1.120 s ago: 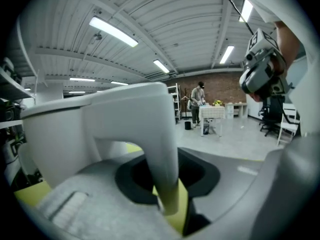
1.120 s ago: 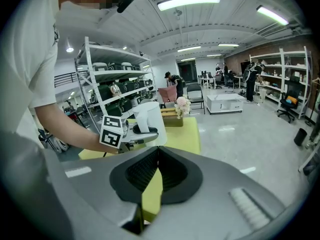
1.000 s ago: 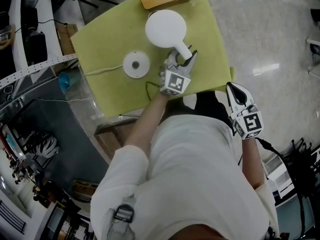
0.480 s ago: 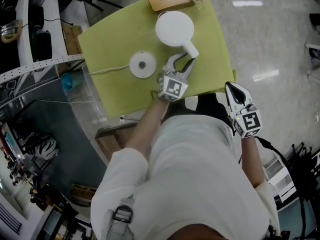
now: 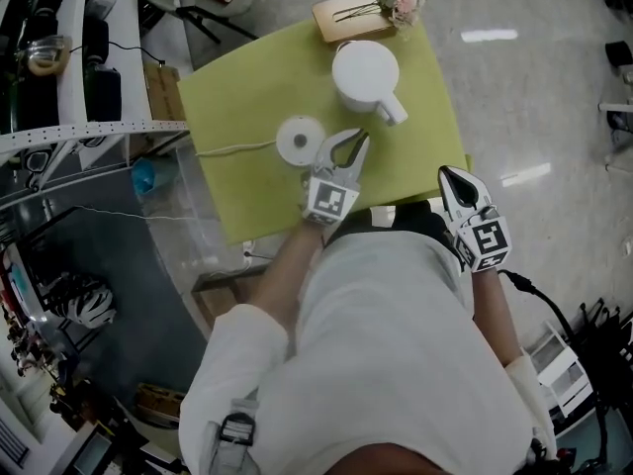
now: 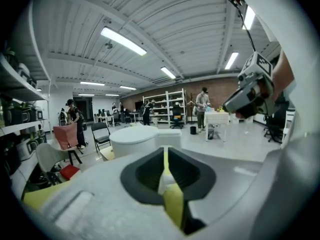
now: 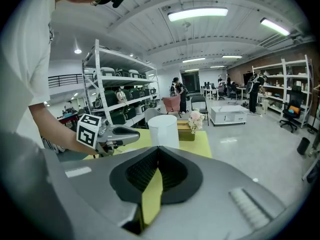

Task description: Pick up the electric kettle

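We find the right gripper [image 5: 447,174] nearest, held off the table's right edge with its jaws clenched together on nothing. The left gripper [image 5: 354,139] hangs over the near half of the green cloth [image 5: 247,97]; its jaws have just been closing and now meet with nothing between them. Just beside it to the left lies the round base [image 5: 300,140], its cord [image 5: 237,148] running off to the left. The kettle [image 5: 364,72] stands upright on the cloth beyond both, off the base and apart from the left gripper, with its handle [image 5: 392,111] pointing toward the person and slightly right. In our judgement the shell is rigid, smooth and likely slippery, too wide for a sure pinch, so the handle is the place to take hold (squarely, near its top). Weight cannot be settled: the lid is on and any water is hidden. The near table edge is covered by the person's body, and from above the gap under the handle cannot be made out. A tray [image 5: 341,18] lies at the far edge.
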The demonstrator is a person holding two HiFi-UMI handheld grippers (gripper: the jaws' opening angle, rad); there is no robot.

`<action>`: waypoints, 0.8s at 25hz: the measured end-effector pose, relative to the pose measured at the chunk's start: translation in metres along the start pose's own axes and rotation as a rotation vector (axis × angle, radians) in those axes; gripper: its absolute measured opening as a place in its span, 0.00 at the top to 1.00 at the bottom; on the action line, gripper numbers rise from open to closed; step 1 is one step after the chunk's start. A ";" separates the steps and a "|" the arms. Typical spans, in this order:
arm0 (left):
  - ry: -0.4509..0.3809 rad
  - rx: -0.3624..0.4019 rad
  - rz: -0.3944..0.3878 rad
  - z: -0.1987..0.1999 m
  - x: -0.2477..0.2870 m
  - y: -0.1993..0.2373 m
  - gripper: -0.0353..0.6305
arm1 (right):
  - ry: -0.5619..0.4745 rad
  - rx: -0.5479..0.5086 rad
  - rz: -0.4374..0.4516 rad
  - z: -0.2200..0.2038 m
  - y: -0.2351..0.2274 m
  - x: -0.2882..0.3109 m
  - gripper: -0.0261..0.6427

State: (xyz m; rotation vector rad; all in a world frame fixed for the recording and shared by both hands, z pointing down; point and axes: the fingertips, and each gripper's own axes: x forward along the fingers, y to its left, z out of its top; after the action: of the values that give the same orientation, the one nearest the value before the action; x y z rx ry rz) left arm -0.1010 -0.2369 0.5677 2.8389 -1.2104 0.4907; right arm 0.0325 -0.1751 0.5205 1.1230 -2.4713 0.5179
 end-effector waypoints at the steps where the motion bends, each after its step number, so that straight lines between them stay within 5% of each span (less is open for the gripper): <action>1: -0.007 -0.004 0.002 0.004 -0.007 0.001 0.92 | -0.005 -0.002 -0.004 0.003 0.003 0.000 0.97; 20: -0.032 -0.032 0.010 0.025 -0.090 -0.008 0.94 | -0.060 -0.033 -0.023 0.015 0.044 -0.020 0.97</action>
State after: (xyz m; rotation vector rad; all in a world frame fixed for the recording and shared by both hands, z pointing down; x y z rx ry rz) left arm -0.1473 -0.1719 0.5190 2.8261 -1.2271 0.4231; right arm 0.0082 -0.1425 0.4900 1.1690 -2.5054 0.4405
